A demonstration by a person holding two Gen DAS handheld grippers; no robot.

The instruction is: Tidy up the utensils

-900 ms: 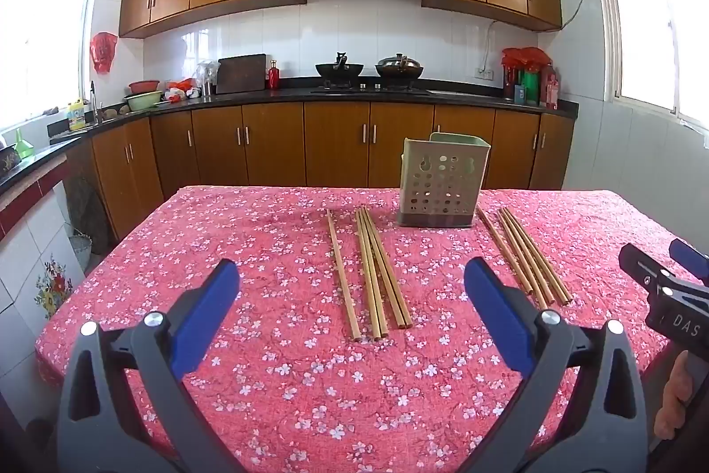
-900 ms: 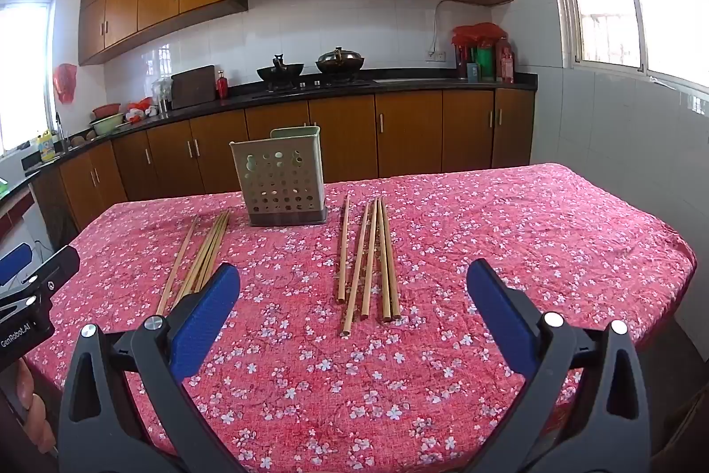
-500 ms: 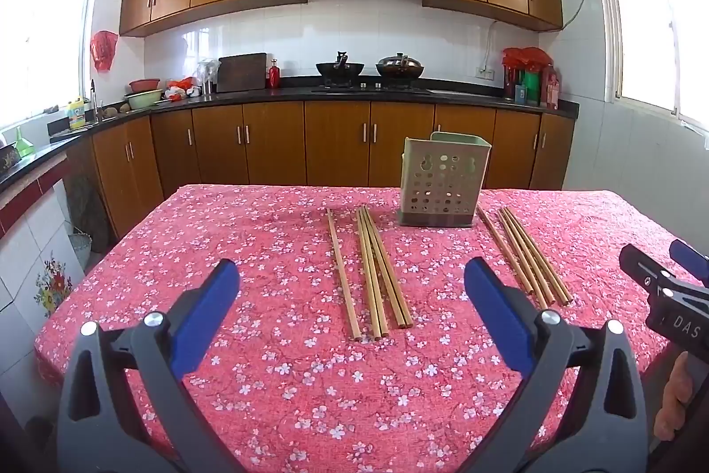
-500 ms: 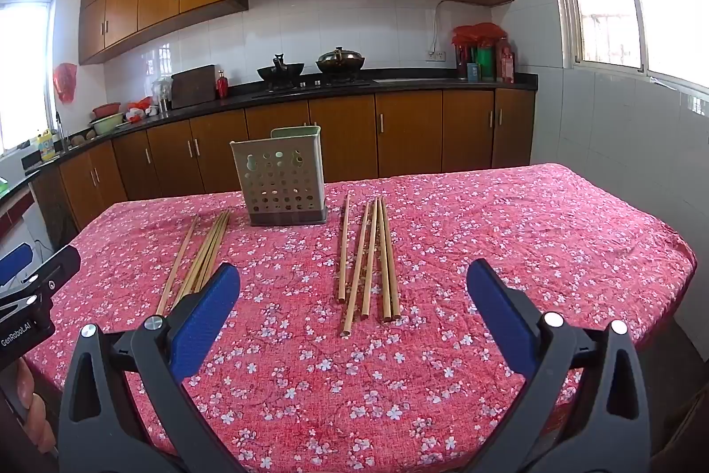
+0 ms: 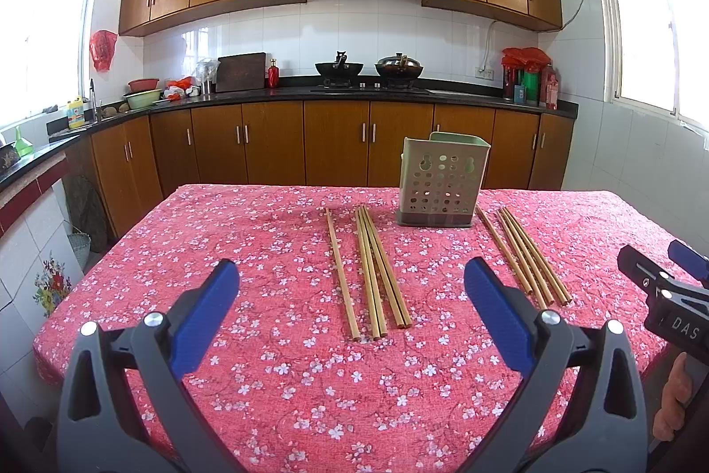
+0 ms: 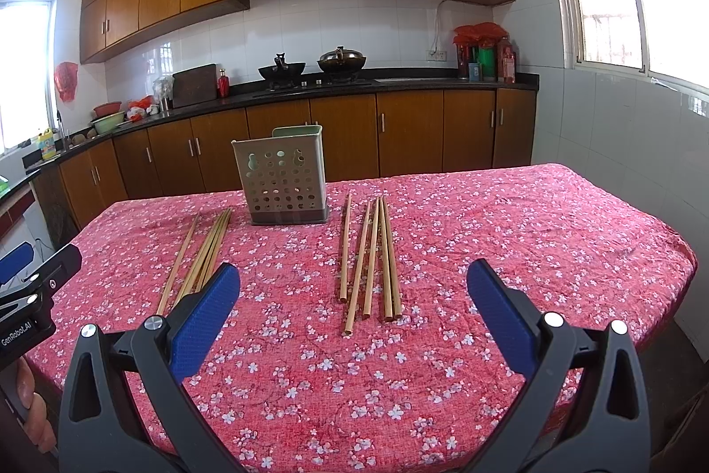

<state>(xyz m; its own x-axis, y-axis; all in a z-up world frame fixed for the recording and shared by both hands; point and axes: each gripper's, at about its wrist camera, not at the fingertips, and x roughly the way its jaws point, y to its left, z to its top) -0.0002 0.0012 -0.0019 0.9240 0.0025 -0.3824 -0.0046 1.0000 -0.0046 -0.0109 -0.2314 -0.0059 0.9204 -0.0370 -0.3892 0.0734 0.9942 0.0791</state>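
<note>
Chopsticks lie in two bundles on the red, white-flowered tablecloth in front of me, one on each side of the pale green perforated plastic utensil holder, which stands upright toward the far edge of the table. In my left wrist view, the left bundle of wooden chopsticks sits at the centre of the frame, just left of the holder: one stick lies a little apart on the left and the others lie close together. The right bundle of wooden chopsticks shows at the centre of my right wrist view, just right of the holder, its sticks fanned slightly at the near ends. My left gripper, black-framed with blue pads, hovers over the cloth at the bottom of its frame with its jaws spread wide and nothing between them. My right gripper hangs the same way, jaws wide apart and empty, above the near part of the tablecloth. Neither gripper touches a chopstick. Behind the table run brown wooden kitchen cabinets under a dark counter.
</note>
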